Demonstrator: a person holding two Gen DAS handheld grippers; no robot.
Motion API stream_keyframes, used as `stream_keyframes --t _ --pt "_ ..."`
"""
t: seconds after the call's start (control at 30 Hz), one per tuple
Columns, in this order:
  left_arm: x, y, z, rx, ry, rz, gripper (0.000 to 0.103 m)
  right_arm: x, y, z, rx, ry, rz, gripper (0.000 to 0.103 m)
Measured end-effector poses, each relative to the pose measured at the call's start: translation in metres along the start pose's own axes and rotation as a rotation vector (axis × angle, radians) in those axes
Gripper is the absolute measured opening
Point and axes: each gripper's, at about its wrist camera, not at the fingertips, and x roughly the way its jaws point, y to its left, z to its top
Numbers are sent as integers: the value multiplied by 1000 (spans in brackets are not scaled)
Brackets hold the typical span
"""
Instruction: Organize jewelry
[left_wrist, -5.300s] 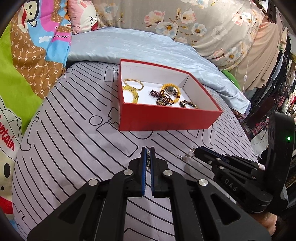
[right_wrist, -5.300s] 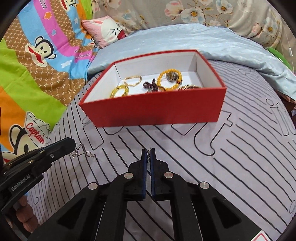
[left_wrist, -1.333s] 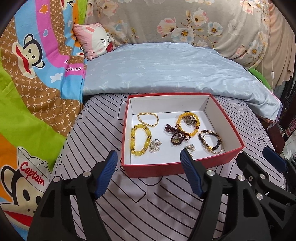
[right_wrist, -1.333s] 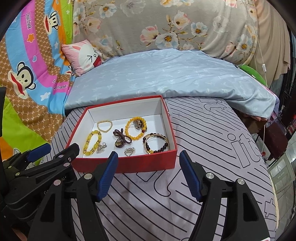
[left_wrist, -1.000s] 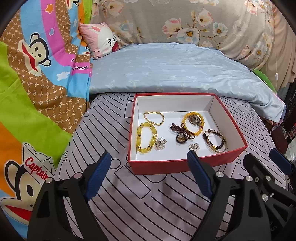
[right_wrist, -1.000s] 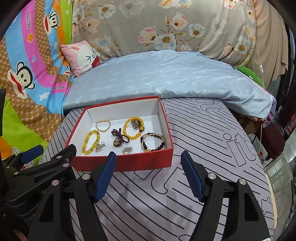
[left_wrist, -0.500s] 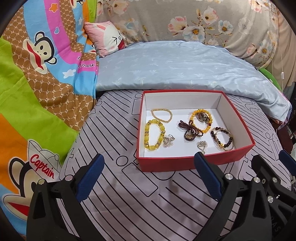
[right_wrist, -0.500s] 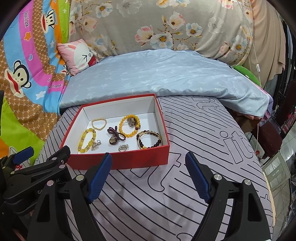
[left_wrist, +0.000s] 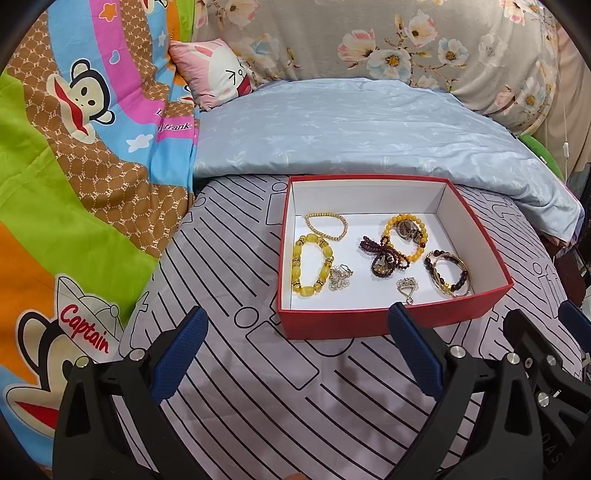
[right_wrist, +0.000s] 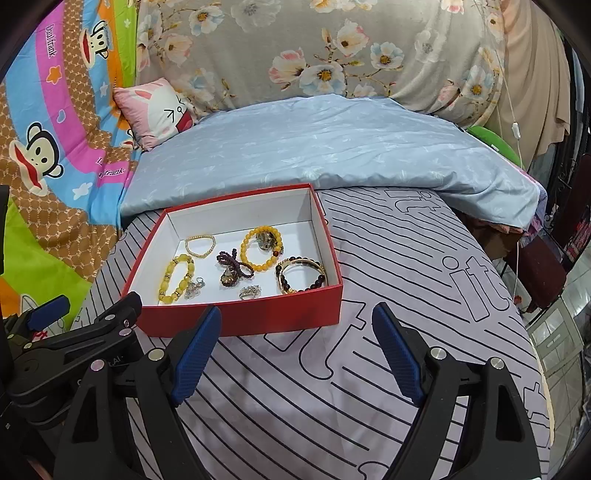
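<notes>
A red box with a white inside stands on the striped bedsheet; it also shows in the right wrist view. Inside lie several bracelets: a yellow bead bracelet, a small gold bead bracelet, an amber bracelet, a dark red bead string, a dark bangle, and two silver chains. My left gripper is open and empty, in front of the box. My right gripper is open and empty, right of the left one.
A light blue quilt lies behind the box. A cartoon monkey blanket covers the left side. A pink pillow and a floral cover are at the back. The bed's right edge drops to the floor.
Both grippers, shut on silver chains 5 seconds ago, now stand open and empty, and the chains lie in the box. Both have drawn back and up from the box over the last second.
</notes>
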Motion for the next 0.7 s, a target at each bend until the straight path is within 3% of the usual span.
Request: stream_keyframes --t 0.7 --pt "-3 1 2 -4 -11 8 95 -1 -1 2 13 -6 -5 82"
